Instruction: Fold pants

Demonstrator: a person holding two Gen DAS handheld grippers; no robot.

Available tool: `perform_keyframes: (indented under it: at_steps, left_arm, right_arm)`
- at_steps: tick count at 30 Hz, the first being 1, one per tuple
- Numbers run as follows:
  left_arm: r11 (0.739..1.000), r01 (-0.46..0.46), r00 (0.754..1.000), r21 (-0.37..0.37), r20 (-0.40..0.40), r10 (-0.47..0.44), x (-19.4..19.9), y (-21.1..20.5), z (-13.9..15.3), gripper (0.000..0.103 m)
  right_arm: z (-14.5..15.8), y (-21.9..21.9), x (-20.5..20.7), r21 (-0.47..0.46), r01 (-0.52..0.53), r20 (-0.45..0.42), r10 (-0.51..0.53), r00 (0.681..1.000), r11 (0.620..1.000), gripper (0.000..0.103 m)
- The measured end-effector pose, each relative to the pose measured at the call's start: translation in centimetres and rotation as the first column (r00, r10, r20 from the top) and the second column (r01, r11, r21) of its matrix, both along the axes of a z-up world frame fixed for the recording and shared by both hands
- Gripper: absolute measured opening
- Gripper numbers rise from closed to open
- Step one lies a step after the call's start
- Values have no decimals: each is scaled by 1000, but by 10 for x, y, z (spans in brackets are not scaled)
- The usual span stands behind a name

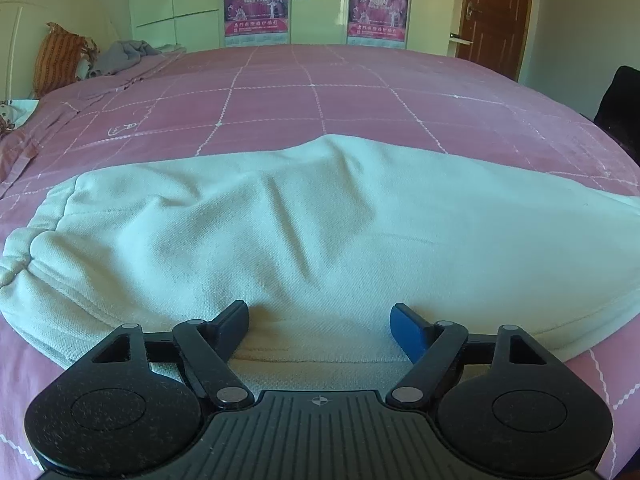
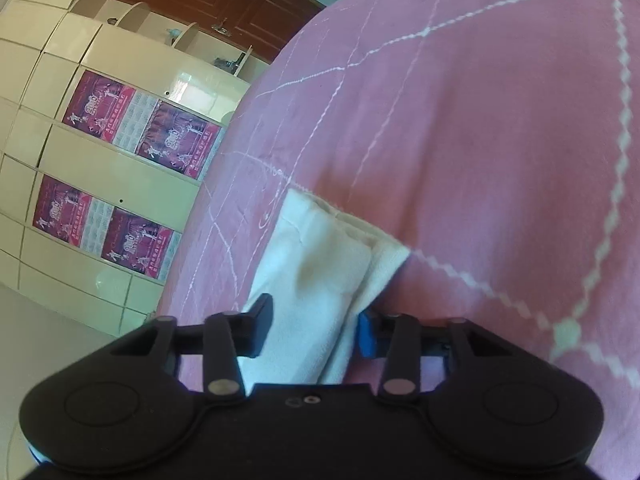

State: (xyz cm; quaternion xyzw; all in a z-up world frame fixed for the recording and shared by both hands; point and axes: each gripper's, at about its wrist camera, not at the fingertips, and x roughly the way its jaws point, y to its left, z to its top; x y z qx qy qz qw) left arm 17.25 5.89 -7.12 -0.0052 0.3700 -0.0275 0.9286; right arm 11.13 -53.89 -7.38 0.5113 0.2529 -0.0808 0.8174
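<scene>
White pants [image 1: 320, 220] lie spread across the pink checked bed sheet [image 1: 320, 100], with the elastic waistband at the left. My left gripper [image 1: 320, 312] hovers over their near edge. It is open, its fingers wide apart, and the cloth lies flat between them without being pinched. In the right wrist view, rolled sideways, the leg-end hems of the pants [image 2: 320, 248] run straight in between the fingers of my right gripper [image 2: 316, 312]. The black finger and the blue pad [image 2: 366, 332] both bear on the layered cloth, so it is shut on it.
An orange striped pillow [image 1: 58, 56] and a grey garment [image 1: 124, 54] sit at the bed's far left. Pale wardrobes with purple posters [image 1: 256, 0] and a brown door [image 1: 496, 12] stand beyond the bed. A dark object [image 1: 620, 100] sits past the bed's right edge.
</scene>
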Motion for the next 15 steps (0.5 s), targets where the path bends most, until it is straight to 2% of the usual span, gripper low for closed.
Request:
perform_keyframes:
  at_steps: [1, 3, 7, 9, 11, 13, 15]
  left_arm:
    - [1000, -12, 1000, -16, 15, 12, -2, 3, 5, 78]
    - [998, -47, 997, -45, 52, 49, -7, 13, 15, 78]
    - [988, -119, 991, -99, 53, 125, -13, 47, 24, 78]
    - [985, -142, 988, -98, 46, 147, -16, 63, 26, 78]
    - [981, -164, 985, -105, 44, 169, -22, 78, 29, 78]
    - [979, -165, 985, -123, 34, 171, -28, 90, 30, 78]
    - [979, -158, 986, -131, 32, 164, -33, 97, 31, 78]
  right_arm:
    - [0, 0, 3, -20, 8, -24, -8, 1000, 1000, 8]
    - [4, 2, 5, -44, 11, -39, -13, 999, 999, 8]
    - [49, 43, 9, -257, -43, -6, 43, 999, 965, 8]
    - [75, 81, 20, -376, -99, -5, 104, 995, 921, 8]
    - [94, 125, 33, -447, -180, 1, 202, 979, 876, 8]
    - [109, 180, 47, -517, -273, -9, 313, 950, 811, 8]
    - [113, 236, 58, -553, -367, -28, 423, 906, 748, 8]
